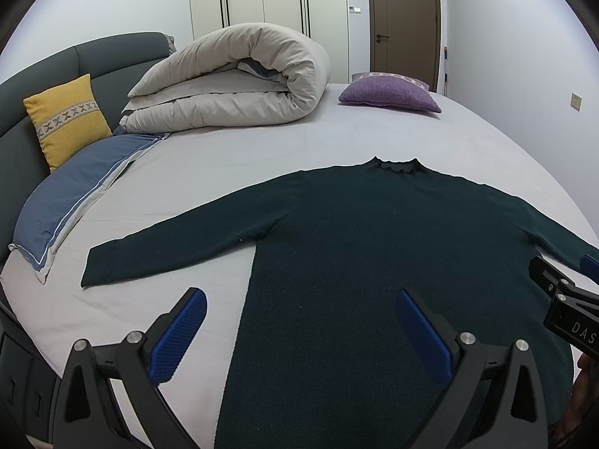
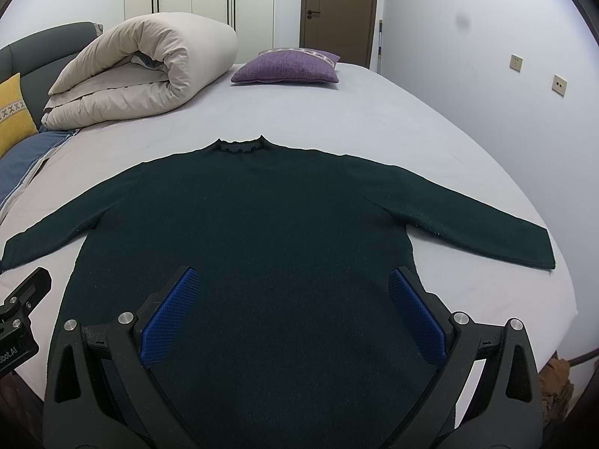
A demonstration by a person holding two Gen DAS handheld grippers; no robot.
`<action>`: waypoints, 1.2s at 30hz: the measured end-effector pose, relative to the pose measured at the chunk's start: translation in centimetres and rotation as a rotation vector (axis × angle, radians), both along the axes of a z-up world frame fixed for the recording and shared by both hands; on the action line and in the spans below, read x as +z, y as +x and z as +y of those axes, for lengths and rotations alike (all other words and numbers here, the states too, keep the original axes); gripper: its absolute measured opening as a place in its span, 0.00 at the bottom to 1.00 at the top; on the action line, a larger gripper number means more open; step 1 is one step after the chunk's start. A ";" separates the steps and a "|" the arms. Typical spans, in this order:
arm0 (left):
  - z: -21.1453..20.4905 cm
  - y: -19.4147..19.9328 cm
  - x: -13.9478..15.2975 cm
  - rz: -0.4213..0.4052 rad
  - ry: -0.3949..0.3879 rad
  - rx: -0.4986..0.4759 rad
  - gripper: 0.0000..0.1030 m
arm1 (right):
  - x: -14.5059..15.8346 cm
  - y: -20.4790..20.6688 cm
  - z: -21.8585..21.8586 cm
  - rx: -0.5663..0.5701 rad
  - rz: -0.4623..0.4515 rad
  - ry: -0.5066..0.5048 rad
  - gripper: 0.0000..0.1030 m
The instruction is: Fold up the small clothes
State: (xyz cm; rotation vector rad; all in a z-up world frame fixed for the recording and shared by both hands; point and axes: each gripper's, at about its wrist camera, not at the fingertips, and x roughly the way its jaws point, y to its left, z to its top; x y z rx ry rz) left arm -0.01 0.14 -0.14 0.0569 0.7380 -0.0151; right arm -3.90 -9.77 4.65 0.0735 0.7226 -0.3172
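A dark green long-sleeved sweater (image 1: 355,232) lies flat on the grey bed sheet (image 1: 262,149), collar away from me, both sleeves spread out to the sides. It also shows in the right wrist view (image 2: 269,217). My left gripper (image 1: 301,299) is open and empty above the sweater's lower left side. My right gripper (image 2: 294,278) is open and empty above the sweater's lower middle. The right gripper's body shows at the right edge of the left wrist view (image 1: 561,299).
A rolled beige duvet (image 1: 232,82) lies at the back left. A purple cushion (image 1: 389,93) sits at the far edge. A yellow cushion (image 1: 67,119) and a blue pillow (image 1: 75,202) lean near the grey headboard (image 1: 112,56) on the left. The bed's right edge runs near a wall (image 2: 486,93).
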 end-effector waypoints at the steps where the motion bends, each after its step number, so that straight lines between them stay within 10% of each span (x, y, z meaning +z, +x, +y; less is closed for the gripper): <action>1: 0.1 0.0 0.0 0.000 0.000 0.000 1.00 | 0.0 0.1 0.0 0.001 0.001 0.000 1.00; 36: 0.4 -0.6 -0.7 0.001 0.001 0.003 1.00 | -0.4 0.2 0.0 0.002 0.009 0.002 1.00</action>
